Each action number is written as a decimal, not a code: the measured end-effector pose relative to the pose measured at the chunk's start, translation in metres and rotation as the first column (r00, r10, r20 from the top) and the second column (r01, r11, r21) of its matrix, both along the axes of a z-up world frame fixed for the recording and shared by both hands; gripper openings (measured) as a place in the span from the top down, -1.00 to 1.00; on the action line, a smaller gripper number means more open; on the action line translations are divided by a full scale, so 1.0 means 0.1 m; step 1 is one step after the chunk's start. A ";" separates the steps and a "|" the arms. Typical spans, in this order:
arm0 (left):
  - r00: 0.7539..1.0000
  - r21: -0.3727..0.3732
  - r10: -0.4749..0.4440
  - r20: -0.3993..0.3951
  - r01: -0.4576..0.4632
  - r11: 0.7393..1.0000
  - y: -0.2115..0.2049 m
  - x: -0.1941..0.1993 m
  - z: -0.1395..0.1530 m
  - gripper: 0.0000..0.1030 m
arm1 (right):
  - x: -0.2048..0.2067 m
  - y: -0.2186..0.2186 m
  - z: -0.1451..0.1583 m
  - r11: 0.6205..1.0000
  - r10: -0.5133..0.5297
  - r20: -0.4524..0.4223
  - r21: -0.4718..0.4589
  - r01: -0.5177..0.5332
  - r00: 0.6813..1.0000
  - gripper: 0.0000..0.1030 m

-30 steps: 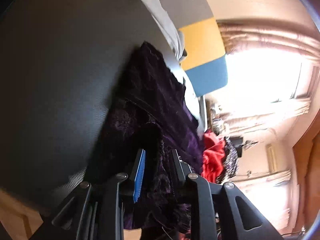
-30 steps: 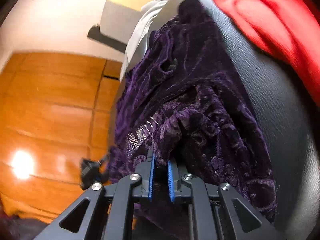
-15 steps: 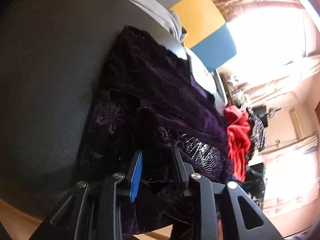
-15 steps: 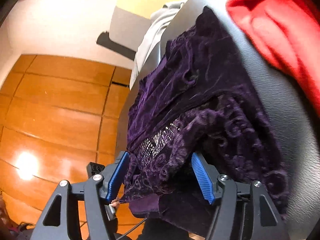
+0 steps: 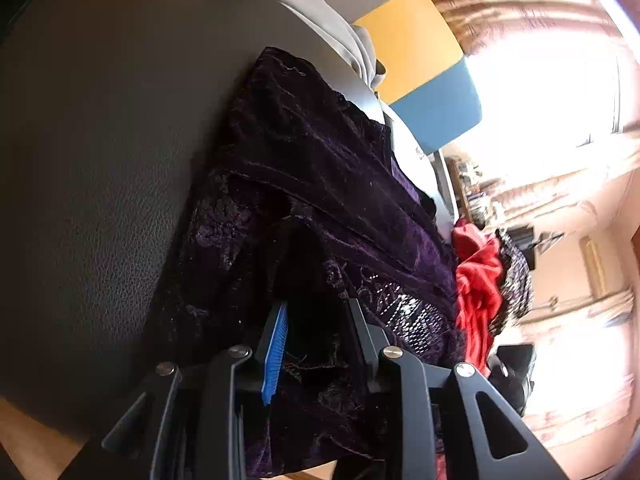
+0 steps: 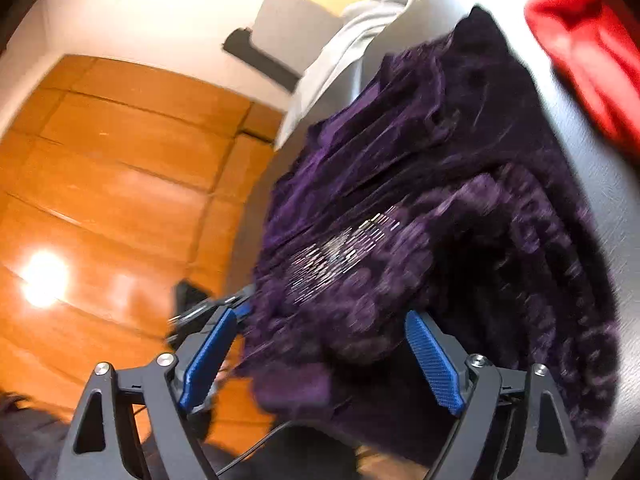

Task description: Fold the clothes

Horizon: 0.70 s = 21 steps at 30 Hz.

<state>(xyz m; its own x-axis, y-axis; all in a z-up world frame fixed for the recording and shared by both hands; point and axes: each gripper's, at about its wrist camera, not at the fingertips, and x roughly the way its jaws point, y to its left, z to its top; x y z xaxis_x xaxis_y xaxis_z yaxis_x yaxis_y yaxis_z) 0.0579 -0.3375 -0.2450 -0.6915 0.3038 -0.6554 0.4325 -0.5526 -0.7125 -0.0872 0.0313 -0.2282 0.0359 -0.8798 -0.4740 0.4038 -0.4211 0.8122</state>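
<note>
The purple velvet garment (image 5: 328,184) lies bunched on the dark leather-textured table (image 5: 100,160), its near hem spilling over the table's front edge toward both grippers, with a sequined patch (image 6: 344,248) showing on the upper fold. The left gripper (image 5: 316,332) has a thick wad of the velvet between its jaws; they have just been opening a little, and in this dark view I cannot tell whether the pads are pressing on the cloth. The right gripper (image 6: 316,356) has its jaws wide apart, just narrowed a touch, with a roll of the hem sitting loose between the blue pads (image 6: 434,364) and not pinched. The step in hand looks like resetting the hold on the near edge for a fold. To do it well, the right side should close on a single clean edge of the hem rather than the whole roll, level with the left side's hold, so the edge lifts straight. A red garment (image 6: 592,52) lies well apart at the far side, a pale grey one (image 5: 340,36) beyond.
</note>
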 end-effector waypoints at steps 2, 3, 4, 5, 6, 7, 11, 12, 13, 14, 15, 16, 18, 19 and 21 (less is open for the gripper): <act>0.999 -0.040 -0.025 0.025 0.026 0.999 0.05 -0.05 0.05 0.52 | -0.03 -0.06 -0.03 0.998 -0.017 -0.010 0.063 0.018 1.000 0.54; 0.998 -0.065 -0.039 0.039 0.041 0.997 0.07 -0.06 0.08 0.53 | -0.02 -0.10 -0.04 0.995 0.004 -0.017 0.101 -0.002 1.000 0.67; 0.997 -0.095 -0.053 0.051 0.058 0.994 0.10 -0.08 0.11 0.61 | 0.01 -0.15 -0.04 0.991 0.036 -0.029 0.130 -0.032 0.999 0.67; 0.996 -0.128 -0.068 0.062 0.075 0.989 0.13 -0.09 0.14 0.73 | 0.06 -0.20 -0.02 0.985 0.074 -0.048 0.161 -0.065 0.996 0.67; 0.995 -0.138 -0.080 0.061 0.088 0.987 0.15 -0.09 0.16 0.78 | 0.09 -0.24 0.00 0.979 0.097 -0.071 0.189 -0.082 0.993 0.67; 0.994 -0.134 -0.092 0.051 0.098 0.986 0.15 -0.08 0.18 0.85 | 0.10 -0.28 0.03 0.976 0.102 -0.092 0.203 -0.082 0.991 0.68; 0.993 -0.004 -0.070 -0.091 0.070 0.998 -0.02 0.04 0.28 0.96 | 0.02 -0.27 0.18 0.988 0.050 -0.127 0.153 -0.030 0.991 0.78; 0.989 0.023 -0.064 -0.137 0.067 0.997 -0.06 0.06 0.34 1.00 | -0.01 -0.25 0.24 0.993 0.032 -0.128 0.114 -0.017 0.991 0.78; 0.981 0.041 -0.058 -0.184 0.066 0.997 -0.11 0.09 0.40 1.00 | -0.04 -0.24 0.31 0.997 0.017 -0.127 0.077 -0.007 0.992 0.78; 0.972 0.059 -0.050 -0.229 0.065 0.996 -0.16 0.11 0.47 1.00 | -0.08 -0.23 0.40 0.999 0.005 -0.128 0.033 -0.001 0.992 0.78; 0.961 0.078 -0.039 -0.272 0.063 0.995 -0.20 0.13 0.54 1.00 | -0.12 -0.23 0.48 1.000 0.000 -0.131 0.000 0.000 0.991 0.78; 0.949 0.097 -0.026 -0.314 0.059 0.994 -0.24 0.14 0.60 1.00 | -0.16 -0.23 0.52 1.000 -0.005 -0.129 -0.025 0.002 0.992 0.78; 0.933 0.109 -0.005 -0.359 0.047 0.993 -0.29 0.12 0.69 1.00 | -0.24 -0.22 0.60 0.997 -0.017 -0.120 -0.077 0.008 0.993 0.78; 0.935 0.095 -0.003 -0.356 0.039 0.995 -0.32 0.10 0.72 1.00 | -0.29 -0.23 0.63 0.995 -0.025 -0.113 -0.103 0.013 0.993 0.78; 0.944 0.062 -0.004 -0.331 0.025 0.998 -0.36 0.06 0.77 1.00 | -0.36 -0.26 0.67 0.990 -0.037 -0.101 -0.141 0.023 0.994 0.78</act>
